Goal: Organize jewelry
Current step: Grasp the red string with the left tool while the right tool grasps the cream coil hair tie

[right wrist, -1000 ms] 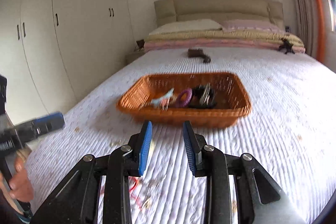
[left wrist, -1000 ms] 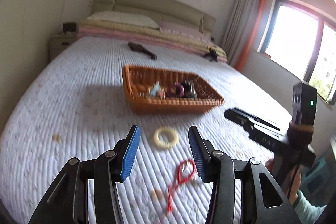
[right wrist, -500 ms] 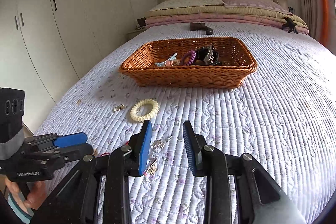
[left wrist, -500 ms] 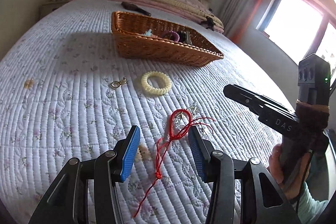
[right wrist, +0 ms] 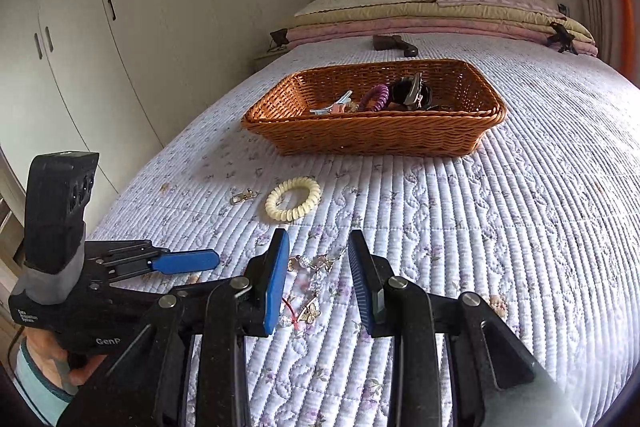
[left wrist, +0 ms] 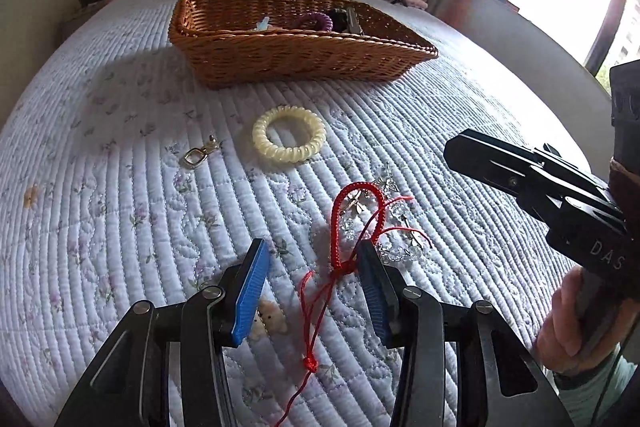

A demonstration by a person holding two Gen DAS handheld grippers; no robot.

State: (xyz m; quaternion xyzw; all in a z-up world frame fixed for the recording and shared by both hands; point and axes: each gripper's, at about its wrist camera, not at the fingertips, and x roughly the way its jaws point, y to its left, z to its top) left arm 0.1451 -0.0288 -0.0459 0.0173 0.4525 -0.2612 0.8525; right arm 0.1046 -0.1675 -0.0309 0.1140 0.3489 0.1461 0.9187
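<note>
Both grippers have dropped closer to the quilt [left wrist: 120, 187] since the earlier frame. Crystal bracelet [right wrist: 312, 267] partly hidden behind right gripper [right wrist: 319, 277], details unclear. Red cord bracelet [left wrist: 352, 223] runs lengthwise toward the basket [left wrist: 288, 55], tail trailing back between the fingers of left gripper [left wrist: 312, 287]. Both stand wide open, holding nothing; left's right finger touches the cord.

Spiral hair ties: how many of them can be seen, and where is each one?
2. A cream spiral hair tie lies on the quilt before the wicker basket; a purple spiral hair tie lies inside it. Others may be hidden there.
</note>
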